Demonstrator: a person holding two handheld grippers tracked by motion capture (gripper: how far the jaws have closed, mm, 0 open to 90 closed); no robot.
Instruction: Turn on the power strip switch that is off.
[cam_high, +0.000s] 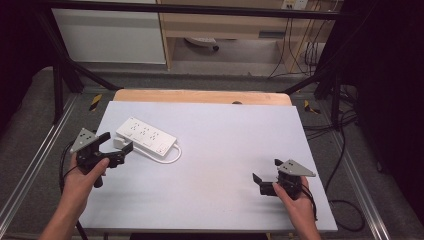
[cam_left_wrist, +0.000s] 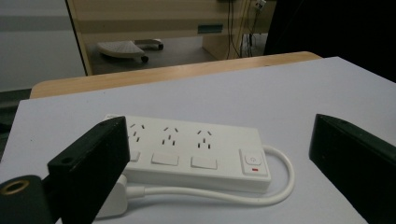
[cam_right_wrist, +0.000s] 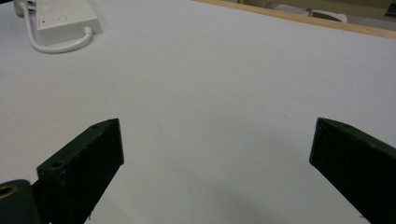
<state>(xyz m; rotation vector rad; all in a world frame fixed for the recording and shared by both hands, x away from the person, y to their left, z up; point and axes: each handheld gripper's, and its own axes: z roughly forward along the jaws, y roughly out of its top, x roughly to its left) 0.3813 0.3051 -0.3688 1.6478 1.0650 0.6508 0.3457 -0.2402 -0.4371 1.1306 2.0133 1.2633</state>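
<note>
High view: a white rectangular plastic power strip (cam_high: 146, 136) with three socket groups lies on the left part of a pale grey desk (cam_high: 225, 150), angled from far left to near right, with its white cable (cam_high: 170, 156) looping off the right end and running back along the near side. The left gripper (cam_high: 116, 145), black with a grey three-cornered plate, is held in the person's left hand (cam_high: 82, 177) just near-left of the strip, its jaws spread wide and holding nothing, the tips close to the strip's left end. The right gripper (cam_high: 264, 175), held in the right hand (cam_high: 295, 197), sits at the near right of the desk, well apart from the strip, its jaws likewise parted and empty. Left gripper view: the power strip (cam_left_wrist: 196, 149) lies between and beyond the two black jaws, showing three rocker switches and a main button with a red mark at its right end; a white plug (cam_left_wrist: 114, 198) rests near the left jaw. Right gripper view: bare desk (cam_right_wrist: 210, 116) lies between the spread jaws, with the strip's end (cam_right_wrist: 60, 16) far off at the upper left.
</note>
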